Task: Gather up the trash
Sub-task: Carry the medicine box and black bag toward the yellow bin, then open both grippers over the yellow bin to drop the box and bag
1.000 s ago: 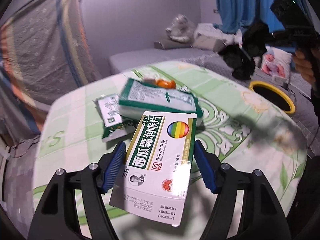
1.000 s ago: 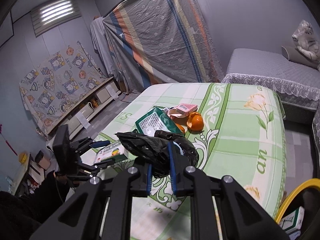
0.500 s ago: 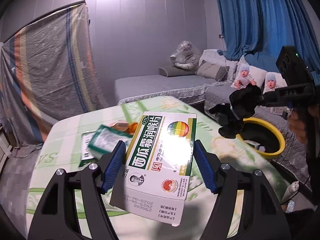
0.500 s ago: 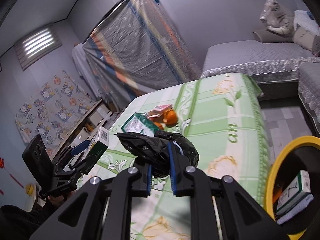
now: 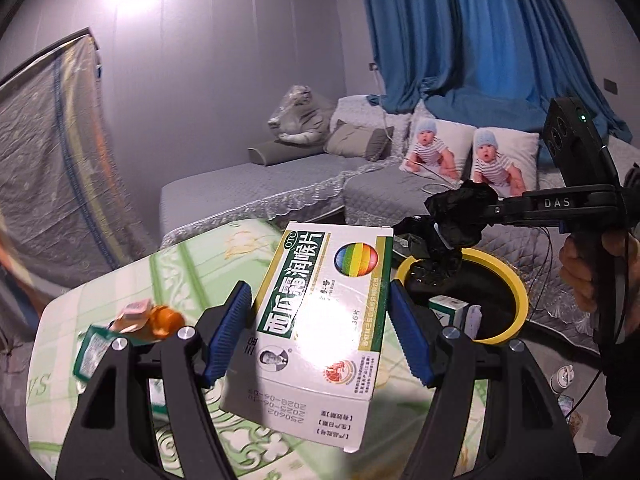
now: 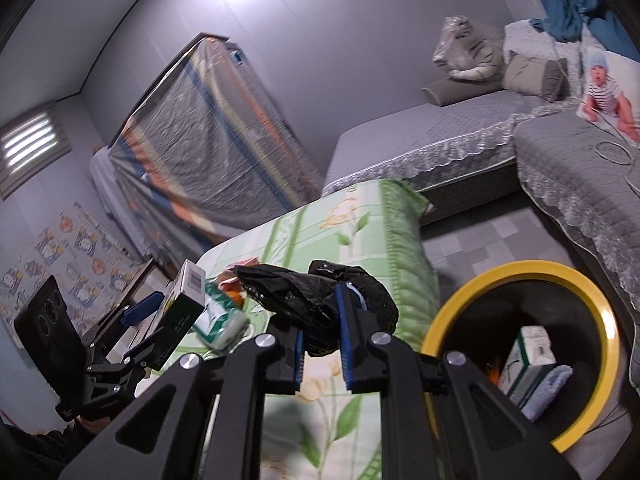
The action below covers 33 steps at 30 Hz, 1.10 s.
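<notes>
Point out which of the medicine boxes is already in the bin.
The green-and-white box standing inside the yellow-rimmed bin, beside a folded blue cloth. The other, with a rainbow ball, is clamped in the left gripper above the table.

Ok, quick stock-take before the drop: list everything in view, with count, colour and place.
medicine box: 1, white and green, clamped in left gripper
crumpled bag: 1, black, pinched in right gripper
bin: 1, yellow rim, on floor beside table; boxes inside
table: 1, green floral cloth
green packets: number unclear, on table
orange item: 1, on table by a pink wrapper
baby-print pillows: 2, on grey sofa
curtain: blue, behind sofa
left gripper: black, blue pads
right gripper: black, blue pads
</notes>
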Each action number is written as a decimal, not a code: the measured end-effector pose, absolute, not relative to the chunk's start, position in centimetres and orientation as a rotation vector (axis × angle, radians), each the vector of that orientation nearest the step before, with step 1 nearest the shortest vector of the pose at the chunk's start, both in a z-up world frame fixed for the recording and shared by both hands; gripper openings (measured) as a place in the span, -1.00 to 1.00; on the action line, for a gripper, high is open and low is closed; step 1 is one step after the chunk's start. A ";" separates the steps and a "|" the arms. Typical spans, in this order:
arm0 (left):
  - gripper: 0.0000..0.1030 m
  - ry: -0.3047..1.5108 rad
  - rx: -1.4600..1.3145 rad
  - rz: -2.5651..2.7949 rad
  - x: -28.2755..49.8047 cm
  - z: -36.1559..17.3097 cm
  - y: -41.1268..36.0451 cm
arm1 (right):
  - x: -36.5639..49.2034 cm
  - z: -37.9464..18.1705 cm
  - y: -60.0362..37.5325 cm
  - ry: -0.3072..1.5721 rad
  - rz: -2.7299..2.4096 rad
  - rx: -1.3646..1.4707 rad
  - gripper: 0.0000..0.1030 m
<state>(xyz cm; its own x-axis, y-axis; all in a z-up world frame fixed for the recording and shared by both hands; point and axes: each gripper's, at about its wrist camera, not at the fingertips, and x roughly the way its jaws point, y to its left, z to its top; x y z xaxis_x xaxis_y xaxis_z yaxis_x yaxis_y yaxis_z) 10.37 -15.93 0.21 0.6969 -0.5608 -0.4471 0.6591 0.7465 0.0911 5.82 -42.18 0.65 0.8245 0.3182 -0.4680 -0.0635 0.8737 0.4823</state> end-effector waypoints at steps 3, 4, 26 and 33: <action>0.28 0.426 0.268 -0.722 11.0 0.0 -18.7 | 5.2 -0.1 -44.3 0.557 0.142 0.488 -0.75; 0.28 0.429 0.271 -0.730 11.2 -0.1 -19.3 | 5.2 -0.3 -44.8 0.555 0.130 0.493 -0.75; 0.28 0.484 0.332 -0.879 13.1 -4.2 -32.2 | 3.7 -6.9 -54.8 0.577 -0.120 0.606 -0.75; 0.28 0.495 0.343 -0.893 13.3 -5.1 -33.9 | 3.2 -8.9 -56.0 0.597 -0.148 0.653 -0.74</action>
<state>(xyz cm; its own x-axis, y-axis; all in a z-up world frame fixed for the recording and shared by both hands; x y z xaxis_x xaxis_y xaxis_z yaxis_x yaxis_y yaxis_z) 13.34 -33.86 -5.08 0.5270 -0.6534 -0.5434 0.8072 0.5849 0.0795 3.24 -56.03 -8.87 0.8234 0.0529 -0.5649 0.3111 0.7906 0.5274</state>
